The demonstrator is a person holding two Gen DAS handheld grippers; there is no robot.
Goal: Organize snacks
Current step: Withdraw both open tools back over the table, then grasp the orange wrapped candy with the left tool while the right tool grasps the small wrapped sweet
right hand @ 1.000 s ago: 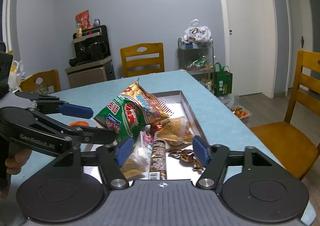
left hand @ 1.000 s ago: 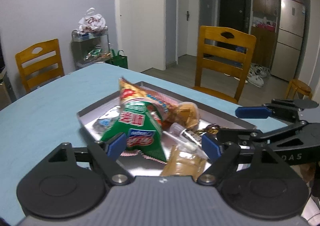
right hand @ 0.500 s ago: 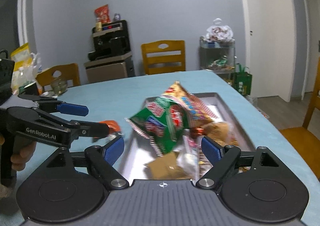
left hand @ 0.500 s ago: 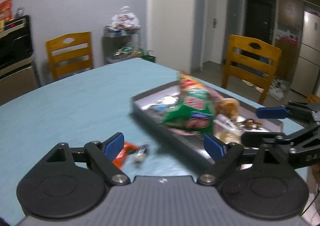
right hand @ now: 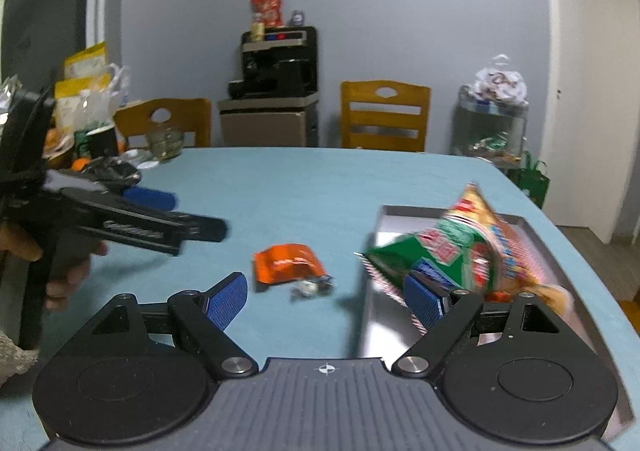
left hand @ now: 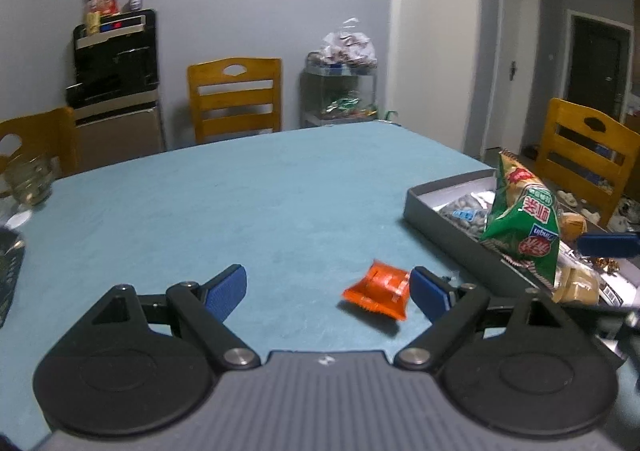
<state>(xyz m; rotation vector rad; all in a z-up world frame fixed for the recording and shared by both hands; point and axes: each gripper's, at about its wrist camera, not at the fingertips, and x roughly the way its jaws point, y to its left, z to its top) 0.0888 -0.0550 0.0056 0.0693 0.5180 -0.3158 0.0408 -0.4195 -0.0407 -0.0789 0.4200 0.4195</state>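
1. Teal cloth covers the table [left hand: 248, 195], and at its far left edge stands a glass cup [left hand: 28, 179] in front of a wooden chair [left hand: 36, 139].
2. Left gripper [left hand: 326, 289] hovers low over the cloth with its blue pads spread wide and nothing between them; its jaws have just been opening.
3. An orange snack packet [left hand: 378, 291] lies on the cloth just beside the left gripper's right pad [left hand: 428, 291], not gripped.
4. In the right wrist view a small wrapped candy [right hand: 312, 285] lies touching the orange packet's near corner.
5. Right gripper [right hand: 326, 297] is also wide apart and holds nothing; its jaws have just been opening.
6. Further right sits the grey metal tray [left hand: 444, 193], near the table's right edge, heaped with snacks, a green chip bag [left hand: 524, 227] propped on top.
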